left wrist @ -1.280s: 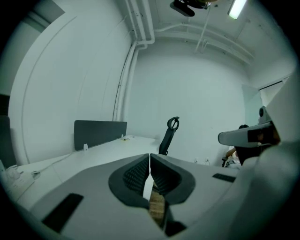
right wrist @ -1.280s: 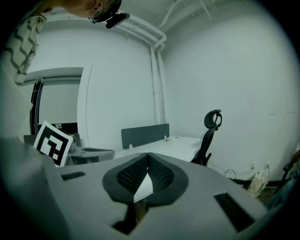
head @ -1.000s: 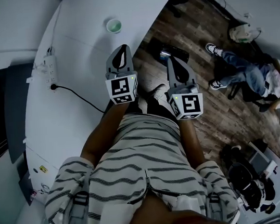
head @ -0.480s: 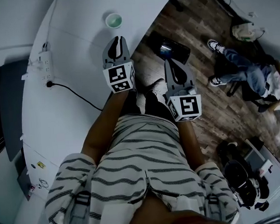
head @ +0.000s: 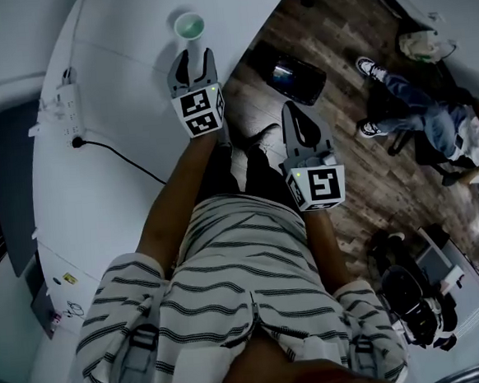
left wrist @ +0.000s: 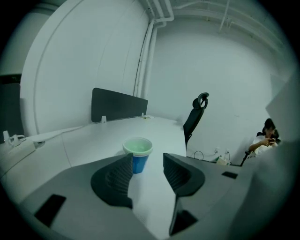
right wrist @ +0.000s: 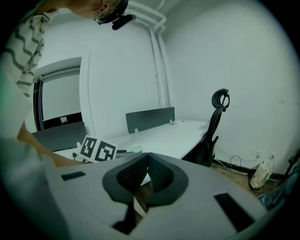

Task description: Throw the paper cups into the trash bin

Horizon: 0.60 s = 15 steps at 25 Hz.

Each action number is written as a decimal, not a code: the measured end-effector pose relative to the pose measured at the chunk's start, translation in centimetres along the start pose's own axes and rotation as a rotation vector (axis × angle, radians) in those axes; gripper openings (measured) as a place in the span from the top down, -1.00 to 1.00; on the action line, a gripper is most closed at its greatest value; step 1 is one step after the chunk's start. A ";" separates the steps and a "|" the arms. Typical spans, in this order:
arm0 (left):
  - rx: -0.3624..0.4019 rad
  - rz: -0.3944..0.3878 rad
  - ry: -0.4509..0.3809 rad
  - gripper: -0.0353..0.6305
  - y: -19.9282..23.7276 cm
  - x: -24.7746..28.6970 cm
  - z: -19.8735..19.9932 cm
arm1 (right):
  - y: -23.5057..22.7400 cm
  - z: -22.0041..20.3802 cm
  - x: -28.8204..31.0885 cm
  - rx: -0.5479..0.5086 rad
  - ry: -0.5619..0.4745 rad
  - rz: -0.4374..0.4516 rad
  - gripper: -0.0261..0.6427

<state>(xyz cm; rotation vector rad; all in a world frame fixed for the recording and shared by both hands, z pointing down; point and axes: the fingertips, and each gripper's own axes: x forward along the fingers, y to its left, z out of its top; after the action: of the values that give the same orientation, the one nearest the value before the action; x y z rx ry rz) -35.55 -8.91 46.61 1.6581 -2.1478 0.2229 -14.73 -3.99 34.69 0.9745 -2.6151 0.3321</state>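
Note:
A blue paper cup (head: 190,25) with a white rim stands upright on the white table (head: 122,163), near its far edge. My left gripper (head: 193,63) is just short of the cup and points at it. Its jaws have just been opening, and nothing is between them. In the left gripper view the cup (left wrist: 138,155) stands right beyond the open left gripper (left wrist: 146,168), nearer the left jaw. My right gripper (head: 296,114) hangs shut and empty over the wooden floor. In the right gripper view its jaws (right wrist: 147,161) touch. A dark bin (head: 298,76) stands on the floor beside the table.
A power strip (head: 65,99) with a black cable lies at the table's left. A dark partition (left wrist: 118,105) stands at the table's far end, and an office chair (left wrist: 196,115) is beyond its corner. A seated person (head: 432,122) is at the right.
The left gripper has moved forward and down toward the cup, and its jaws went from shut to open. The right gripper has sunk a little.

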 end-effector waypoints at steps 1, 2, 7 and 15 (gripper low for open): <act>-0.002 0.004 0.003 0.29 0.2 0.4 -0.3 | 0.0 -0.2 0.0 0.000 0.004 -0.002 0.88; -0.002 0.006 0.005 0.26 0.3 0.7 -0.5 | 0.0 -0.4 -0.1 0.000 0.008 -0.003 0.88; 0.009 0.019 0.036 0.10 1.0 2.5 -2.0 | 0.2 -1.3 0.0 0.015 0.022 -0.009 0.88; 0.023 0.045 0.071 -0.02 2.1 5.0 -3.0 | 0.6 -2.0 0.1 0.011 0.041 -0.011 0.88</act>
<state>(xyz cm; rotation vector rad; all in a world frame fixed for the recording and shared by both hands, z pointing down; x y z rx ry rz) -37.89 -11.59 51.66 1.5917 -2.1384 0.3159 -14.80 -2.94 36.48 0.9752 -2.5728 0.3602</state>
